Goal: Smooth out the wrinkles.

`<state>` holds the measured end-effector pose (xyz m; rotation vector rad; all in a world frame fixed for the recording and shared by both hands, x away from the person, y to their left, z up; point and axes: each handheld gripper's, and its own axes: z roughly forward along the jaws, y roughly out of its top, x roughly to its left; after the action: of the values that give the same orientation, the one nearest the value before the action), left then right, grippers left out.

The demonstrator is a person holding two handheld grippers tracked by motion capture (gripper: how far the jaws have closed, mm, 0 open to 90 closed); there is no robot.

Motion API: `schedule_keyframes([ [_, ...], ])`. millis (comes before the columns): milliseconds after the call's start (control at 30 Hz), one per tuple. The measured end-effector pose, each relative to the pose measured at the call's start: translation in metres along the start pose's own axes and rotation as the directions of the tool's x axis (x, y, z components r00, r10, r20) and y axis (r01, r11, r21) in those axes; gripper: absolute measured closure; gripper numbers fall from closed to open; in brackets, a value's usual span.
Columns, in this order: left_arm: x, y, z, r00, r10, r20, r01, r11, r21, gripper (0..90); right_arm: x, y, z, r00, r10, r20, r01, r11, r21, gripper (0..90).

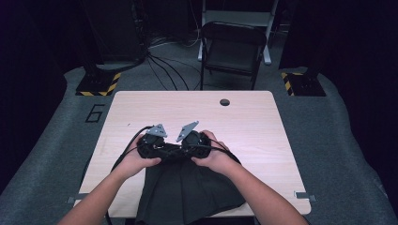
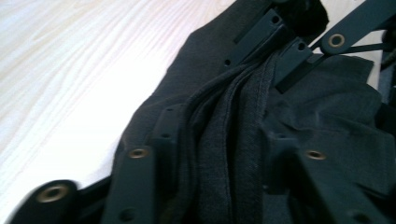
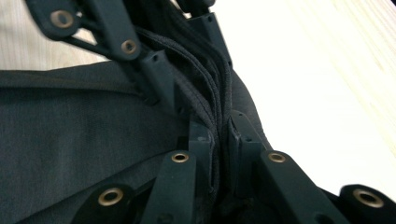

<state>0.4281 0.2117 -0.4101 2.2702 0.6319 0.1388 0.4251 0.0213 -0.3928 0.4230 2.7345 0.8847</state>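
A dark grey garment (image 1: 187,192) lies bunched on the pale wooden table (image 1: 244,122) and hangs over its near edge. My left gripper (image 1: 164,152) and right gripper (image 1: 185,151) meet tip to tip at the garment's far edge, a hand around each. In the left gripper view, the left gripper (image 2: 224,128) is shut on a thick stack of folded seams of the garment (image 2: 336,116), with the right gripper (image 2: 280,46) just beyond. In the right gripper view, the right gripper (image 3: 219,128) pinches the same hemmed edge of the garment (image 3: 70,130), facing the left gripper (image 3: 187,53).
A round cable hole (image 1: 225,101) sits near the table's far edge. Beyond the table stand a folding chair (image 1: 233,47), loose floor cables (image 1: 164,65) and two stand bases with yellow-black stripes (image 1: 98,84) (image 1: 300,84). Bare tabletop lies to both sides of the garment.
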Motion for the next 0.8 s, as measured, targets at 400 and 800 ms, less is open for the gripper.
schedule_keyframes([
  [400,0.013,0.014,-0.005,0.9961,-0.071,-0.053,0.068,0.9963,-0.053,81.8,0.002,-0.009,-0.037,0.9907,0.095,0.097,-0.076,0.981,-0.18,50.7],
  [800,0.025,0.057,-0.022,0.9911,-0.028,-0.13,0.019,0.9974,-0.069,82.3,0.034,-0.048,-0.037,0.9977,0.06,0.03,-0.052,0.974,-0.22,51.6],
])
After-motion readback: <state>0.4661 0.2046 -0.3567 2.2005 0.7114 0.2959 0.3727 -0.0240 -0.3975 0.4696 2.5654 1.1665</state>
